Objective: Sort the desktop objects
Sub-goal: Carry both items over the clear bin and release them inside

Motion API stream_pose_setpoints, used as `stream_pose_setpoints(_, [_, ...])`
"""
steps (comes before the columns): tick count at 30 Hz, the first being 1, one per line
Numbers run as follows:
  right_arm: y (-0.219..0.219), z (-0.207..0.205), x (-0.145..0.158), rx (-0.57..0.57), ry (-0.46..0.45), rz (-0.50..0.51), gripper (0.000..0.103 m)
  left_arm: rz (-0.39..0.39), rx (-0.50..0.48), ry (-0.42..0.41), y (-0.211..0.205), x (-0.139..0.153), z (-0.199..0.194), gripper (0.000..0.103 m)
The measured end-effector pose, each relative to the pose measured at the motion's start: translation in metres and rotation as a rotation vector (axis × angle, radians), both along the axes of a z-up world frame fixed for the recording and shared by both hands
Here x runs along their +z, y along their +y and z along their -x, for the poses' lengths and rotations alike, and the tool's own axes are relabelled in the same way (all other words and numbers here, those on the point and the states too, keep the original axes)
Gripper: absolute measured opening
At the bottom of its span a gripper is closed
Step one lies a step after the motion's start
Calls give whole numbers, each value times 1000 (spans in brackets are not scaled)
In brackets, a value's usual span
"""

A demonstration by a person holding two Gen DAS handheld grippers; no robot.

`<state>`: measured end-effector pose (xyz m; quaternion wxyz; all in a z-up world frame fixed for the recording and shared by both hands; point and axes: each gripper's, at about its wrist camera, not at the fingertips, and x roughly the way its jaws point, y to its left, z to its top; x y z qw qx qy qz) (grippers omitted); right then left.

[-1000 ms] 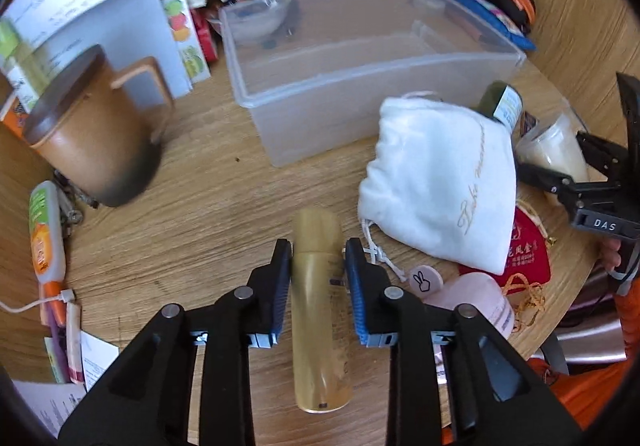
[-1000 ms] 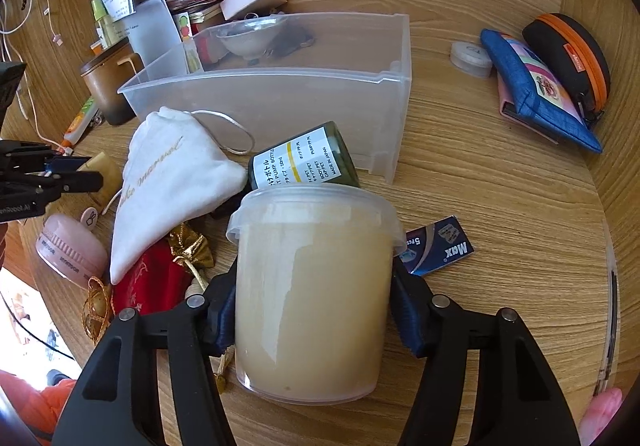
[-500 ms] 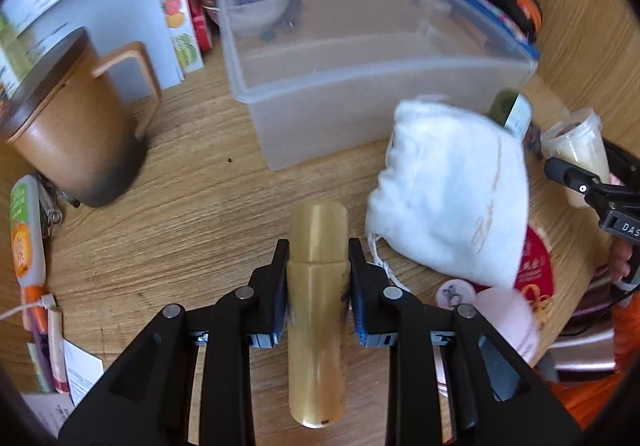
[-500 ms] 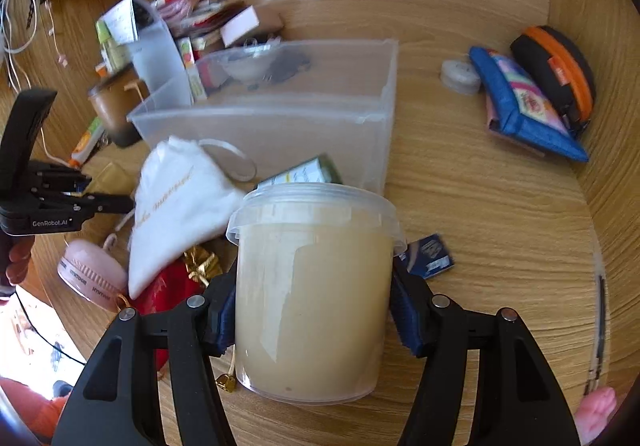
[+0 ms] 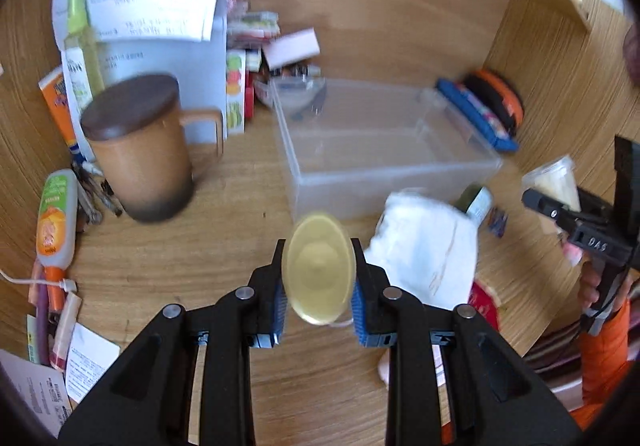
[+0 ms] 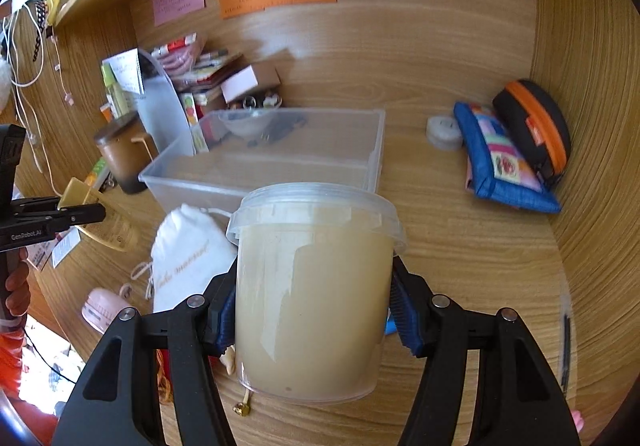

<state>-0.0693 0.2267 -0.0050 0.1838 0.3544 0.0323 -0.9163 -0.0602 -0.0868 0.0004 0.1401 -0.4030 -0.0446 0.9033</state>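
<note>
My left gripper (image 5: 318,286) is shut on a yellow translucent bottle (image 5: 318,268), held up off the desk with its end toward the camera; it also shows in the right wrist view (image 6: 106,222). My right gripper (image 6: 314,310) is shut on a clear lidded tub of beige cream (image 6: 312,294), lifted above the desk; the tub shows in the left wrist view (image 5: 554,184). A clear plastic bin (image 5: 384,142) stands ahead of both, also in the right wrist view (image 6: 272,166). A white drawstring pouch (image 6: 188,258) lies in front of the bin.
A brown lidded mug (image 5: 140,146) stands left of the bin. A green bottle (image 5: 476,200) lies by the pouch (image 5: 428,250). A blue pouch (image 6: 500,162) and a black-orange case (image 6: 536,126) lie at the right wall. A pink item (image 6: 102,310) and papers (image 5: 88,362) lie near the desk's front edge.
Both grippers have risen and tilted up with their loads. The yellow bottle has left the desk and now points end-on at the camera. The wall notes have come into view.
</note>
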Motion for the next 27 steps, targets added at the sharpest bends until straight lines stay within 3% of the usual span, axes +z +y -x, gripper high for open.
stream_pose_setpoints(8, [0, 11, 28, -13, 41, 4, 59, -52, -3, 103, -9, 41, 3, 26])
stream_pose_setpoints(16, [-8, 37, 50, 4, 59, 11, 59, -20, -14, 157, -3, 72, 22, 26])
stream_pose_setpoints(27, [-33, 91, 53, 50, 23, -3, 55, 17, -37, 143, 17, 82, 66, 26])
